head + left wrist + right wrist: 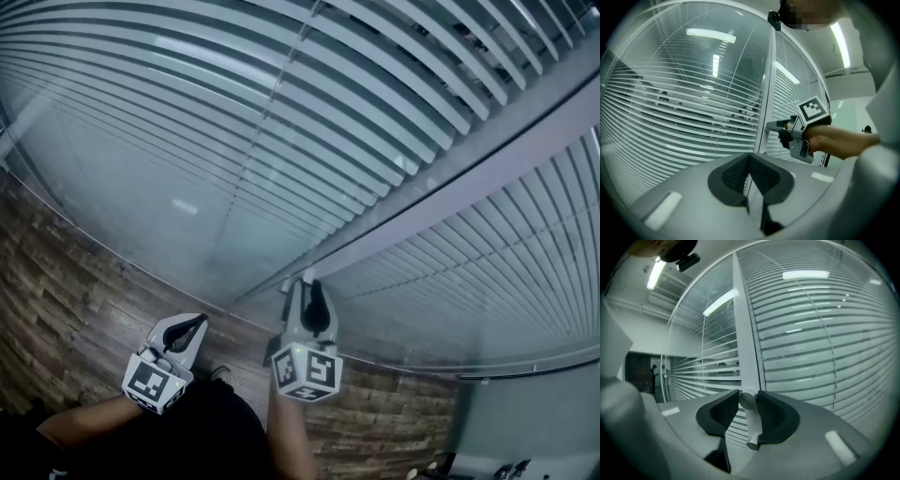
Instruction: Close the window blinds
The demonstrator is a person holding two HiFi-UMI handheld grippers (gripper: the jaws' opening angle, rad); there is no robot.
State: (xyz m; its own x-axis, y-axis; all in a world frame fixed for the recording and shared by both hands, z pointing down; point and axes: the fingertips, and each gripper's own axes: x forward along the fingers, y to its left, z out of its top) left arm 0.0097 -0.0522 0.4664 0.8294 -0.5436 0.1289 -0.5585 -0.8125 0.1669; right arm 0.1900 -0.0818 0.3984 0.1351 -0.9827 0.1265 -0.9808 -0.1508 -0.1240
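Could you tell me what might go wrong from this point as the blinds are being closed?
1. The right gripper holds a slim, smooth-looking knob on the window frame between its fingers; it may slip when turned.
2. The blinds sit behind glass, so forcing the knob could strain the mechanism.
3. The left gripper is shut, empty and away from the frame, giving no steadying.

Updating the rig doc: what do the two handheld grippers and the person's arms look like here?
The left gripper and right gripper both have smooth light grey shells that taper to two jaws lined with dark, textured pads. Each carries a white cube printed with black square markers. No cables show. The forearms are bare.
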